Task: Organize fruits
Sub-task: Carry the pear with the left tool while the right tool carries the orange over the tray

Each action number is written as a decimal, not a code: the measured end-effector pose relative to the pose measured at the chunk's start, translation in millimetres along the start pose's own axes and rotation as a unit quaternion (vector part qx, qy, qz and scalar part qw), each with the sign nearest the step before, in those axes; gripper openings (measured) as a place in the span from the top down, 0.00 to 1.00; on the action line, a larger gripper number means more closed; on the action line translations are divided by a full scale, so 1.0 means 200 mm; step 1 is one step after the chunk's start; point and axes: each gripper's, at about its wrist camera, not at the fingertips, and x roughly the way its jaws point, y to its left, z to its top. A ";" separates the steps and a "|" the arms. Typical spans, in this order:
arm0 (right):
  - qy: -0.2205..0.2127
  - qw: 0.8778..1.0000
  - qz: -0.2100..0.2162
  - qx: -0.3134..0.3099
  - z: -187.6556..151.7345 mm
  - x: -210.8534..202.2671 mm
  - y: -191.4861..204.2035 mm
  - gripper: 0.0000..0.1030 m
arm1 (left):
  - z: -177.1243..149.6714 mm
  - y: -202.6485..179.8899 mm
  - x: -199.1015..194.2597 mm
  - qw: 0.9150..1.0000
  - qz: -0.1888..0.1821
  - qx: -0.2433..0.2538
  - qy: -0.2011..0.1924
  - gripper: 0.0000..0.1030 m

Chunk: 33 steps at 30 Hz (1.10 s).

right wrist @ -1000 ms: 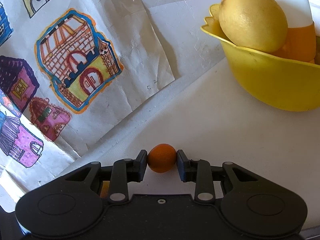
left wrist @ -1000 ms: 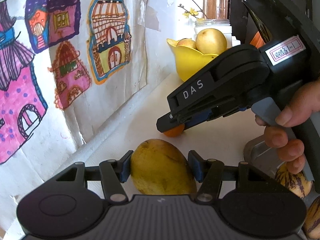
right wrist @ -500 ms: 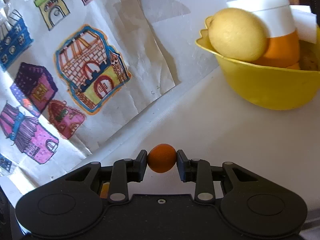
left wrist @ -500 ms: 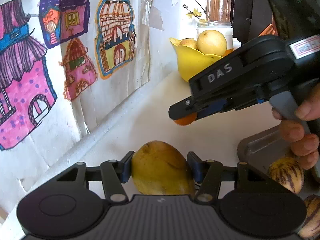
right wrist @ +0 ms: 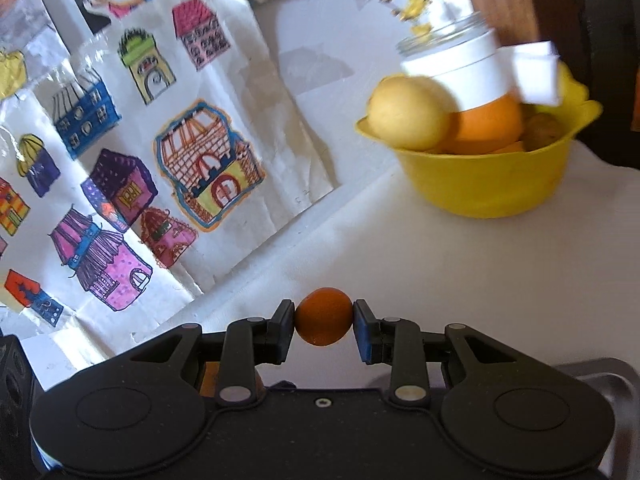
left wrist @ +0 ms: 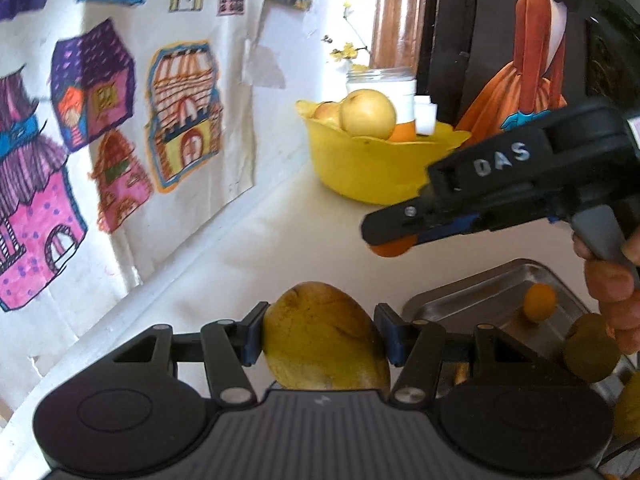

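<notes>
White wall hung with children's house drawings, white tabletop, wooden frame, daylight

2 grippers; 1 mango; 2 small orange fruits; 1 yellow bowl; 1 metal tray; 1 jar.

jar blurred, tray cut off, mango base hidden
</notes>
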 end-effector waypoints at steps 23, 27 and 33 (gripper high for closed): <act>-0.068 0.998 0.002 0.005 -0.37 -0.64 -0.28 0.67 | 0.08 -0.30 0.05 1.000 -0.024 0.008 -0.005 0.41; -0.066 0.997 0.009 -0.023 -0.44 -0.68 -0.26 0.67 | 0.11 -0.31 0.10 1.000 -0.028 0.004 -0.003 0.41; -0.051 0.995 -0.007 -0.091 -0.52 -0.63 -0.21 0.67 | 0.13 -0.34 0.15 0.999 -0.039 0.006 0.001 0.41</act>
